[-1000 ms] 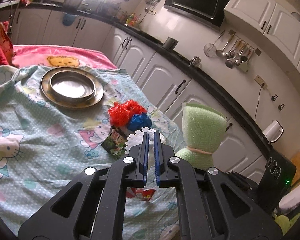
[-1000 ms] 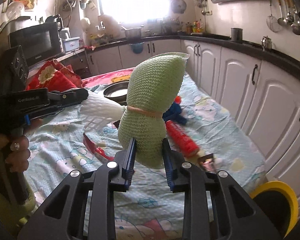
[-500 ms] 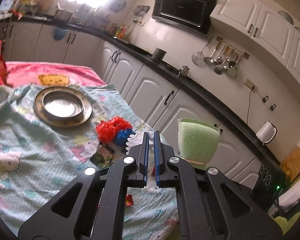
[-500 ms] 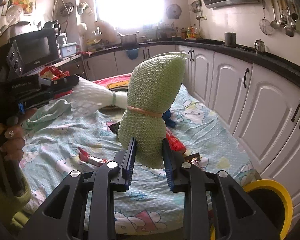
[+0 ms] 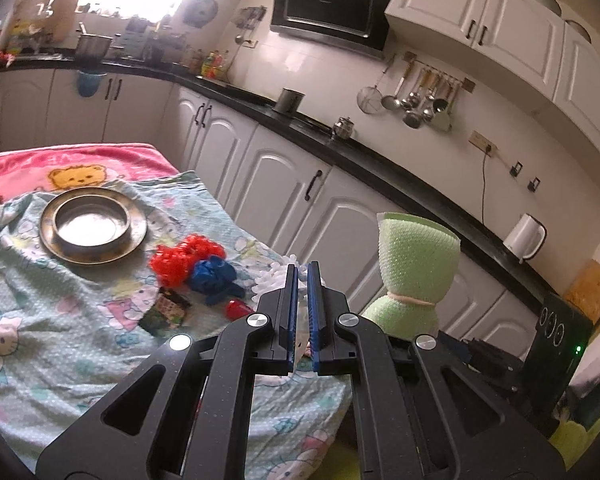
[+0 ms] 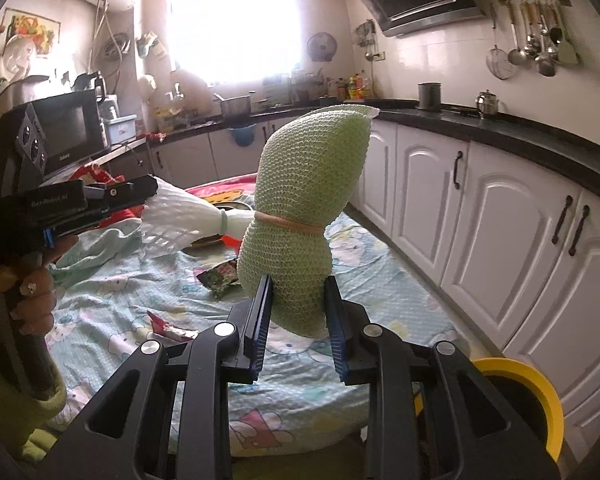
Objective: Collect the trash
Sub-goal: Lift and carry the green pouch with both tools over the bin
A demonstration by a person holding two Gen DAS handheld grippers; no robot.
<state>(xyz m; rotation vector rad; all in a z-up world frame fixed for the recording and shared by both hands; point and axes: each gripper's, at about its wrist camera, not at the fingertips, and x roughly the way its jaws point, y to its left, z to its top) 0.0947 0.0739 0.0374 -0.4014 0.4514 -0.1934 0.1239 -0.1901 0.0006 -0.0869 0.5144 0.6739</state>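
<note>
Right gripper point(image 6: 296, 312) pinches the green net point(image 6: 304, 208) upright; the bin point(image 6: 516, 396) sits just below-right of it. Left gripper point(image 6: 140, 196) clamps the white net point(image 6: 180, 216), farther off.

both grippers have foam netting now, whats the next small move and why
Probably swing the right gripper, shut on the green foam net, over the yellow-rimmed bin at lower right and let go. The left gripper also holds a white foam net, so both are full while wrappers remain on the bedspread.

Green mesh bundle point(image 6: 304, 216), cartoon-print cloth point(image 5: 60, 320)
</note>
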